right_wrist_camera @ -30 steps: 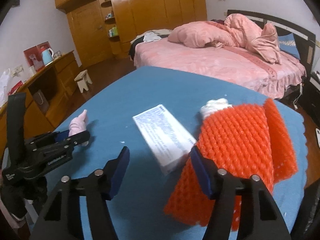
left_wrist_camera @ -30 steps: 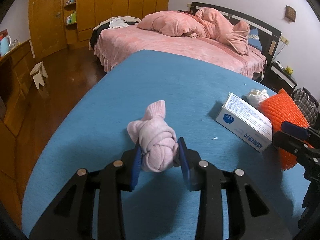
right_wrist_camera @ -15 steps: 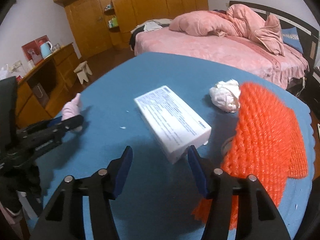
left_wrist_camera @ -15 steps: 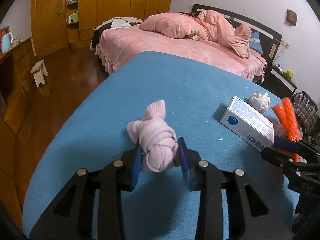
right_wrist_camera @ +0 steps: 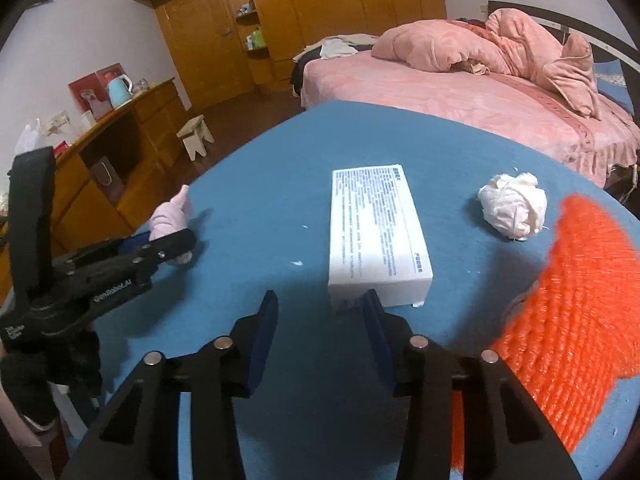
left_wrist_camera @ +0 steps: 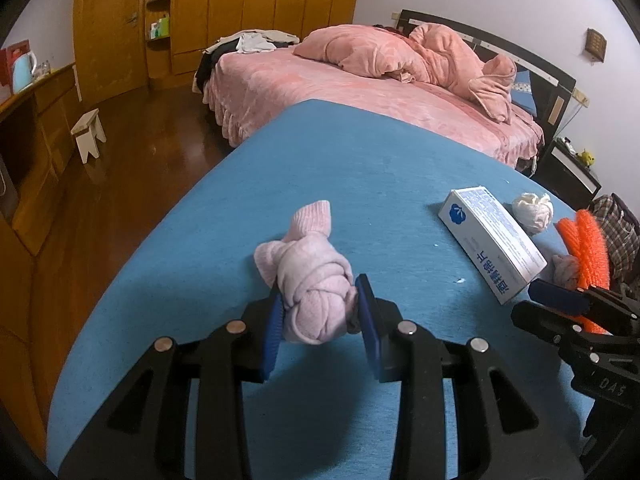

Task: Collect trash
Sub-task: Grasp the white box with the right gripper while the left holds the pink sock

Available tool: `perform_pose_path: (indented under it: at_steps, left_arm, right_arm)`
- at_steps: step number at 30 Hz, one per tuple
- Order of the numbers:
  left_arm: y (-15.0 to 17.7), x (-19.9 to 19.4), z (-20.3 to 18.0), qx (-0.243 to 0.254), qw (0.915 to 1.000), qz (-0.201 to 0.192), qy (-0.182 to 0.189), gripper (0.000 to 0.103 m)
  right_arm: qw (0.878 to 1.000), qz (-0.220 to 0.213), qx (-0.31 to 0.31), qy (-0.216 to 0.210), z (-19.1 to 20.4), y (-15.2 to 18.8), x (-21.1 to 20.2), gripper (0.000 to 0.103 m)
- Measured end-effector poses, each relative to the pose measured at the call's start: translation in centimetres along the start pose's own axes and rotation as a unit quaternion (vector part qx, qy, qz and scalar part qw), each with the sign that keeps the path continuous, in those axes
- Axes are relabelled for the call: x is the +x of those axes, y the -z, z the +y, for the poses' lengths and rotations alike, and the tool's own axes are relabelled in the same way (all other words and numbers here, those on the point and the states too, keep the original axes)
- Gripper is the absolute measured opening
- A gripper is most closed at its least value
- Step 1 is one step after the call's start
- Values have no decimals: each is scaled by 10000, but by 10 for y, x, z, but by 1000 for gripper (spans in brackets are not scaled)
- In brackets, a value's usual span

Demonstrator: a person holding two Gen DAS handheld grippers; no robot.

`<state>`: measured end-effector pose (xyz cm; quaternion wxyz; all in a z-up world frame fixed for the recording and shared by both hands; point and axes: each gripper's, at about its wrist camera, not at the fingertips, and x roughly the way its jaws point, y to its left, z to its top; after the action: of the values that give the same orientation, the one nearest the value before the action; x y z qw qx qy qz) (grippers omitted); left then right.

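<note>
On the blue tabletop [left_wrist_camera: 360,160] my left gripper [left_wrist_camera: 319,294] is shut on a knotted pink sock bundle [left_wrist_camera: 312,280]. The right wrist view also shows that bundle [right_wrist_camera: 172,216] in the left gripper [right_wrist_camera: 160,248]. A white printed box [right_wrist_camera: 380,236] lies lengthwise straight ahead of my right gripper [right_wrist_camera: 320,299]. Its jaws are closing, the box's near left corner shows in the gap, and the pads do not press on it. A crumpled white tissue [right_wrist_camera: 514,210] sits right of the box. An orange foam net [right_wrist_camera: 580,300] lies at the right edge.
Beyond the table's far edge stands a pink bed [left_wrist_camera: 360,88] with a heaped quilt. Wooden wardrobes [left_wrist_camera: 240,12] and a side cabinet [right_wrist_camera: 120,140] line the left, with a small stool [left_wrist_camera: 88,132] on the floor. A checked bag [left_wrist_camera: 616,224] sits past the table's right edge.
My right gripper's jaws have narrowed and it has swung left, so the box now lies straight ahead and the orange net sits off to the right. The left gripper still holds the sock.
</note>
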<state>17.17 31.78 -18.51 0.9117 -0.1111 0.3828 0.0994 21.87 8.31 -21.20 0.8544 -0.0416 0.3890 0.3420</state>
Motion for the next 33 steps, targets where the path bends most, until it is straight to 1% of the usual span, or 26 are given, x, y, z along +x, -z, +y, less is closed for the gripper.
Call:
perform_pose_path:
  at_steps: [4, 6, 8, 10, 13, 17, 21, 22, 25, 26, 28, 30, 31, 32, 33]
  left_arm:
    - [0, 1, 0, 34, 10000, -2, 11, 34]
    - [-1, 1, 0, 32, 10000, -5, 22, 34]
    - [-2, 2, 0, 33, 10000, -6, 21, 34]
    - [-1, 1, 0, 34, 10000, -4, 15, 34]
    - [-2, 2, 0, 9, 10000, 2, 18, 34]
    - [-2, 5, -1, -29, 10000, 32, 9, 34]
    - [-1, 7, -2, -20, 10000, 51, 2, 34]
    - [-1, 7, -2, -25, 10000, 48, 1, 34]
    - [0, 7, -2, -27, 10000, 58, -2, 34]
    - [0, 8, -3, -27, 10000, 63, -1, 34]
    - [1, 8, -3, -31, 10000, 61, 2, 34]
    - [2, 9, -3, -46, 10000, 58, 2, 34]
    - [2, 9, -2, -67, 10000, 51, 0, 34]
    - [3, 10, -2, -85, 10000, 44, -3, 34]
    - [3, 10, -2, -104, 9999, 37, -6, 34]
  right_arm:
    - [9996, 14, 250, 152, -11, -1, -6, 44]
    - [9993, -15, 306, 229, -15, -3, -6, 48]
    - [9991, -28, 319, 279, -17, -5, -4, 56]
    - [9991, -39, 292, 313, -16, -8, -1, 60]
    - [9990, -61, 257, 368, -12, -11, 4, 69]
    - [9985, -15, 266, 473, -14, -18, 16, 69]
    - [9981, -32, 290, 541, -16, -24, 17, 69]
    - [9980, -50, 282, 566, -17, -25, 16, 71]
    - [9966, -106, 326, 745, -21, -26, 16, 83]
    - [9964, -99, 351, 769, -22, -26, 17, 83]
    - [9968, -27, 388, 699, -26, -29, 22, 83]
    - [9974, 23, 338, 632, -26, -31, 25, 80]
    - [9980, 61, 323, 532, -25, -32, 26, 71]
    - [9986, 97, 314, 414, -24, -32, 26, 67]
    - [9991, 122, 278, 292, -20, -32, 26, 66]
